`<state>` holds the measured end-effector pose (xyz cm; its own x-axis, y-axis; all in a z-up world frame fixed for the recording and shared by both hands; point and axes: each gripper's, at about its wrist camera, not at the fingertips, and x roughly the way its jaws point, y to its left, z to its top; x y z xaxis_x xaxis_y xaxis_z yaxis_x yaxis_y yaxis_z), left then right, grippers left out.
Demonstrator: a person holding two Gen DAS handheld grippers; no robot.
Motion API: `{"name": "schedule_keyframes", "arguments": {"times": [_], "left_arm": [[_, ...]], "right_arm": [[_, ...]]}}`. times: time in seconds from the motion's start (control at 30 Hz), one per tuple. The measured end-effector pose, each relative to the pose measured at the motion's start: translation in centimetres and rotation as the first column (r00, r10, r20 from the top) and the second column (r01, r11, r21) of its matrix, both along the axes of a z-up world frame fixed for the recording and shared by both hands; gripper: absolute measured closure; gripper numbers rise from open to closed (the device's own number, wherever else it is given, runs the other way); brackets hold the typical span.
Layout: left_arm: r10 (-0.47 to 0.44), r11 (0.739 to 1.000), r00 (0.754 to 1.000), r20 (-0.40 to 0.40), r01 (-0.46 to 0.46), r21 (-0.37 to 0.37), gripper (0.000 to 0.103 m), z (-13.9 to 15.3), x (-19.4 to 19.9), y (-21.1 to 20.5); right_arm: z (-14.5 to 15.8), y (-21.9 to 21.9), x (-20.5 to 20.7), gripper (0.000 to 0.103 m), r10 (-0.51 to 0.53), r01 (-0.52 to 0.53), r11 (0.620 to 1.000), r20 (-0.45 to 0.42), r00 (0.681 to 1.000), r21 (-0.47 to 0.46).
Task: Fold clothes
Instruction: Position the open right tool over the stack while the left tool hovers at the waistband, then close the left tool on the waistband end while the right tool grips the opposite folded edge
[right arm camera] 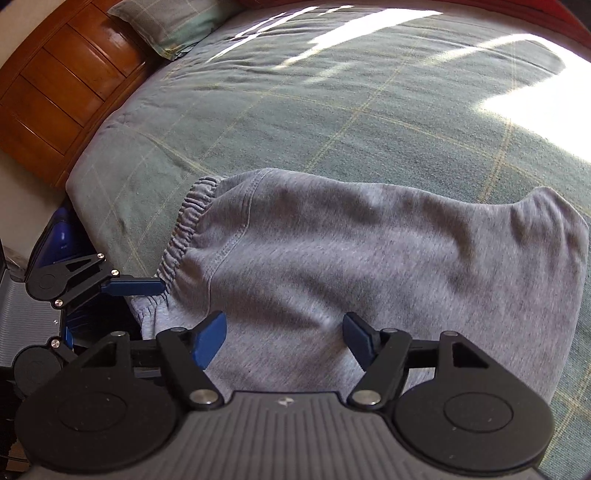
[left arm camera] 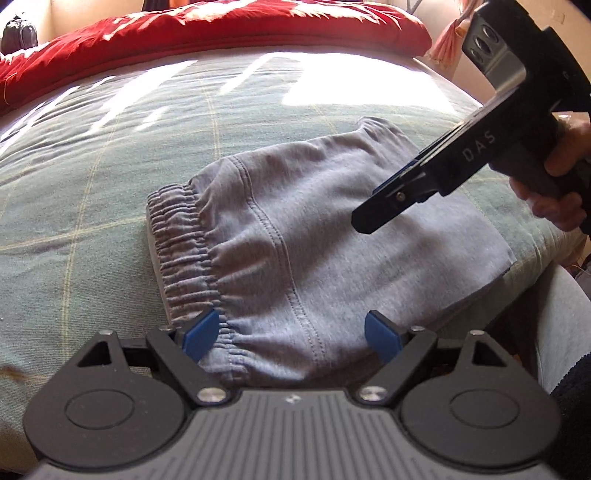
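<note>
Sweatpants (left arm camera: 295, 229), folded, soft grey jersey

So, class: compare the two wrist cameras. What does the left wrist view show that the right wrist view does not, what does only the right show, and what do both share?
Only the left wrist view shows the red blanket at the far side of the bed and the person's hand holding the right gripper.

Only the right wrist view shows the wooden drawers and a pillow.

Both show the grey sweatpants folded on the green checked bedspread, with both grippers open.
</note>
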<state>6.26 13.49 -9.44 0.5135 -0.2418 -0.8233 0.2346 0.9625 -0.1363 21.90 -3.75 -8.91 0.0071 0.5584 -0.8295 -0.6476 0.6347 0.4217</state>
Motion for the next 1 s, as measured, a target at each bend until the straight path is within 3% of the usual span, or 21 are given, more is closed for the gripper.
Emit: {"name": "schedule_keyframes", "arguments": {"times": [0.27, 0.47, 0.77, 0.9, 1.0], "left_arm": [[0.064, 0.998, 0.997, 0.045, -0.064, 0.005, 0.017, 2.4, 0.6, 0.3], [0.129, 0.991, 0.991, -0.029, -0.129, 0.027, 0.017, -0.4, 1.2, -0.1], [0.242, 0.969, 0.970, 0.022, -0.241, -0.061, 0.017, 2.9, 1.8, 1.9], [0.343, 0.925, 0.939, -0.017, -0.341, -0.166, 0.018, 3.1, 2.8, 5.0], [0.416, 0.841, 0.902, -0.112, -0.429, -0.330, 0.020, 2.1, 3.7, 8.6]], "right_arm": [[1.2, -0.8, -0.5, 0.027, -0.034, 0.034, 0.999, 0.024, 0.999, 0.007], [2.2, -1.9, -1.1, 0.027, -0.058, 0.059, 0.998, 0.060, 0.996, -0.018], [3.6, -5.6, -1.5, 0.027, -0.139, 0.138, 0.990, 0.087, 0.986, 0.021], [3.6, -8.4, -1.1, 0.027, -0.214, 0.211, 0.976, 0.064, 0.975, 0.054], [3.4, -10.6, -0.8, 0.024, -0.266, 0.263, 0.963, 0.054, 0.963, 0.059]]}}
